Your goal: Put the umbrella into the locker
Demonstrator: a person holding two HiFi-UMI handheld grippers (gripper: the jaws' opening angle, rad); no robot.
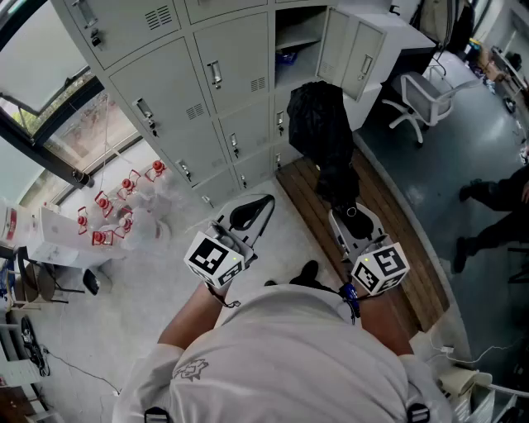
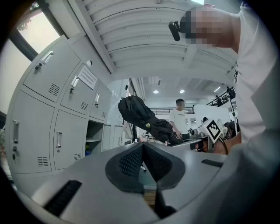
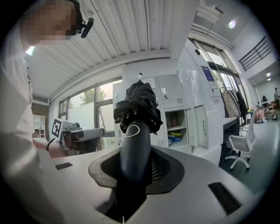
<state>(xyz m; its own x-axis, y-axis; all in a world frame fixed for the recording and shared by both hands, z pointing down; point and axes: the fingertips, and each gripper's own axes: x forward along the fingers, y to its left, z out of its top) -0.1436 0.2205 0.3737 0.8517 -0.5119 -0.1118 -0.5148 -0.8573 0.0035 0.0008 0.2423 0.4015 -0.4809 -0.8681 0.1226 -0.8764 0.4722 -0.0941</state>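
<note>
Two grippers logged. Found jaws of right gripper clamped on handle of umbrella, folded canopy sticking out ahead, near open locker. Found jaws of left gripper pressed together, empty.

Open locker: mouth unblocked; shelf across its middle, small things below the shelf.
Right of opening: cabinet juts forward.
Other lockers: doors shut.
Floor, left: bottles.
Floor, right: chair, person.
</note>
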